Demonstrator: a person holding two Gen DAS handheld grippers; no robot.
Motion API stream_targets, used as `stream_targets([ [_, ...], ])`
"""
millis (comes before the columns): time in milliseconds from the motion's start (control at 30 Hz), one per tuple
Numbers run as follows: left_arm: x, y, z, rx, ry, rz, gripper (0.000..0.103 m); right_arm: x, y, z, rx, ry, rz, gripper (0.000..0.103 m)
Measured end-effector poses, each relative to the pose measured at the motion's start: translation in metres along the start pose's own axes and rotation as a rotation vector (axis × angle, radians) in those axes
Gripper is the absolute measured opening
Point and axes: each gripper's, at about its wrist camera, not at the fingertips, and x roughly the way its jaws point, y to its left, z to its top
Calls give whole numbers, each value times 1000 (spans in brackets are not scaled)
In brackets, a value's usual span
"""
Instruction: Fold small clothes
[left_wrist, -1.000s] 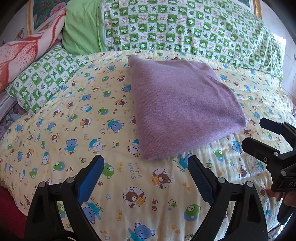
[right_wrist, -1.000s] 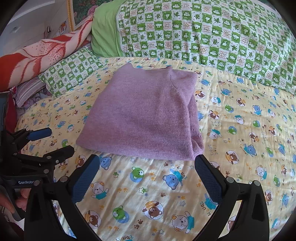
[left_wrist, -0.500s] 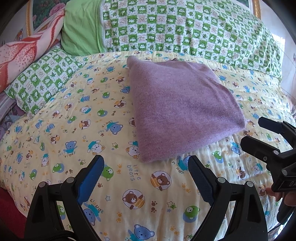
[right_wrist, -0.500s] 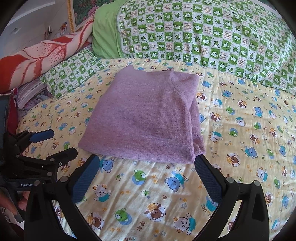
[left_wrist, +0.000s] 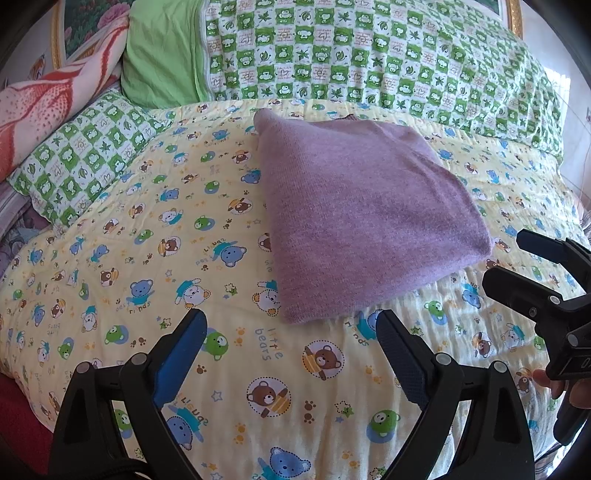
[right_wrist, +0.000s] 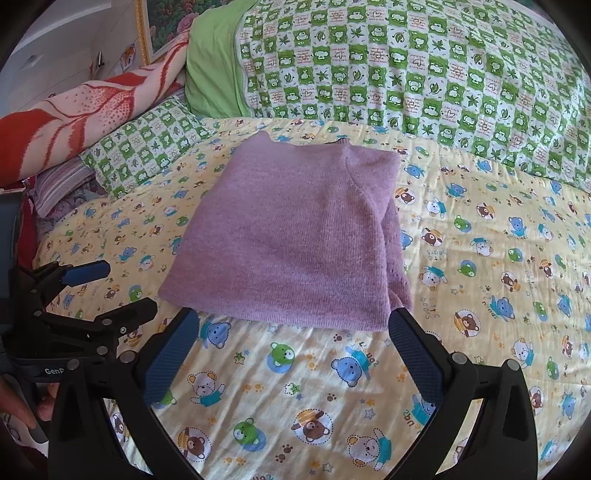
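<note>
Purple knit garment (left_wrist: 365, 218) lies folded flat on bear-print sheet (left_wrist: 155, 236), just ahead of both grippers. Left gripper (left_wrist: 291, 354) and right gripper (right_wrist: 291, 354) spread wide, holding nothing.

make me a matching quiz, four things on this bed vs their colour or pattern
Things:
1. folded sweater
2. bedsheet
3. quilt
4. rolled blanket

Looks:
a. green and white checks
b. red and cream
c. plain purple
d. yellow with cartoon bears

Pairs: 1-c, 2-d, 3-a, 4-b
</note>
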Motion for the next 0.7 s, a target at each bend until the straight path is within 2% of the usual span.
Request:
stream_targets([
  [700,-1,-1,5,4,11,-8,94,-6,-1,4,9,-23,2,102],
])
